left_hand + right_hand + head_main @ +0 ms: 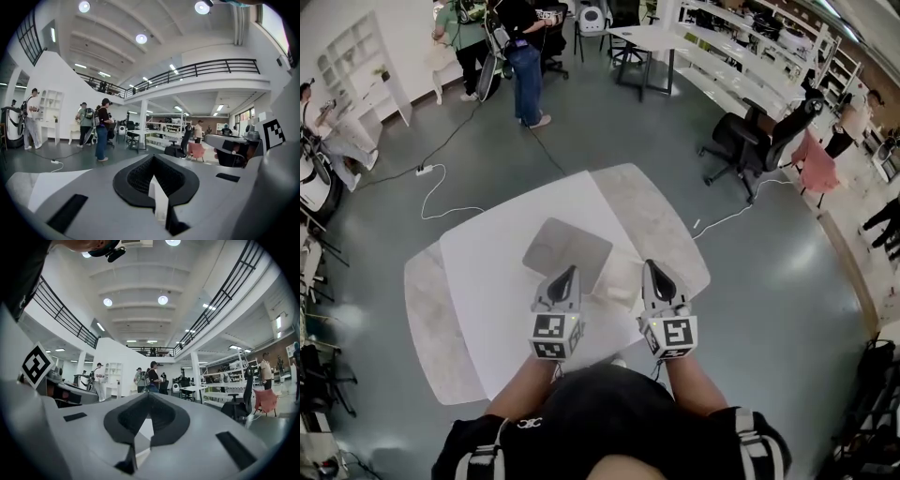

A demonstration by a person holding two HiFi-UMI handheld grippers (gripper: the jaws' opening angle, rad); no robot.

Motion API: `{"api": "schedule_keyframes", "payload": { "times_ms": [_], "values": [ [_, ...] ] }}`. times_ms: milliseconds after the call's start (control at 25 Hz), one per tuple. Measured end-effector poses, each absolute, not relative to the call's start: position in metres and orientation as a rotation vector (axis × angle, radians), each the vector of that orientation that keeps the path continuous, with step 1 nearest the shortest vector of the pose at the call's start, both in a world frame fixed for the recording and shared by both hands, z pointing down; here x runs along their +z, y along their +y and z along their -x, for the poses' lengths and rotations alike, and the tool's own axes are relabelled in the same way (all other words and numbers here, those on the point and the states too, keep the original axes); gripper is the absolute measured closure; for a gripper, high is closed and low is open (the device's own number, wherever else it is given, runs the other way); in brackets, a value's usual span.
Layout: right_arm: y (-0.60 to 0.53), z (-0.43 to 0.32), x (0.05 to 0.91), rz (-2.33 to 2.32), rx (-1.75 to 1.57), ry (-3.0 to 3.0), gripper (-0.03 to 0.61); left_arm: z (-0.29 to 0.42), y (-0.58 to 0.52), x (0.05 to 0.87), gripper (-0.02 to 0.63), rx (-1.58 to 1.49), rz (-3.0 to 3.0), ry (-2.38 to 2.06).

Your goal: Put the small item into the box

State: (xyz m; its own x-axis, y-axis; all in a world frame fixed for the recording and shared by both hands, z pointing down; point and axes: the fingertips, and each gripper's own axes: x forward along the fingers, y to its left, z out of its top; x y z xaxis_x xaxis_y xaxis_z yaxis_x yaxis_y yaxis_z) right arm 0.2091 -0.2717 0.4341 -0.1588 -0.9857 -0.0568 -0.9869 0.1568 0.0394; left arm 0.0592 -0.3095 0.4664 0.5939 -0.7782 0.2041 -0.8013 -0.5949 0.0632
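Both grippers are up over the near edge of the white table (pixel 483 281), and neither one has anything in it. The left gripper (pixel 570 271) has its jaws pressed tip to tip; its own view shows only a sliver of white table through the slot below the tips. Same story for the right gripper (pixel 649 265): fully closed, with nothing caught between the jaws.

The pale small item (pixel 619 281) lies flat on the table between the two gripper noses, a bit nearer the right one. It's just beside the right edge of the flat grey box (pixel 567 251) — at least I take that grey square for the box, though from above I can't tell if it's open or lidded.

As for handling, the item looks low, squarish and light, maybe card or foam, but it's too small here to be sure. My guess is it would slide on that smooth top if nudged. I'd open the right jaws, come straight down and pinch it across two opposite edges — gently, in case it crushes.
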Motion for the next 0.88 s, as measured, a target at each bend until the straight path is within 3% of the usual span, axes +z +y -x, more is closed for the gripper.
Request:
{"api": "schedule_keyframes", "payload": {
  "times_ms": [880],
  "values": [
    [-0.261, -0.226, 0.438, 2.056, 0.128, 2.397, 0.566, -0.084, -0.299, 0.467, 0.609, 0.238, -2.697, -1.283]
  ]
}}
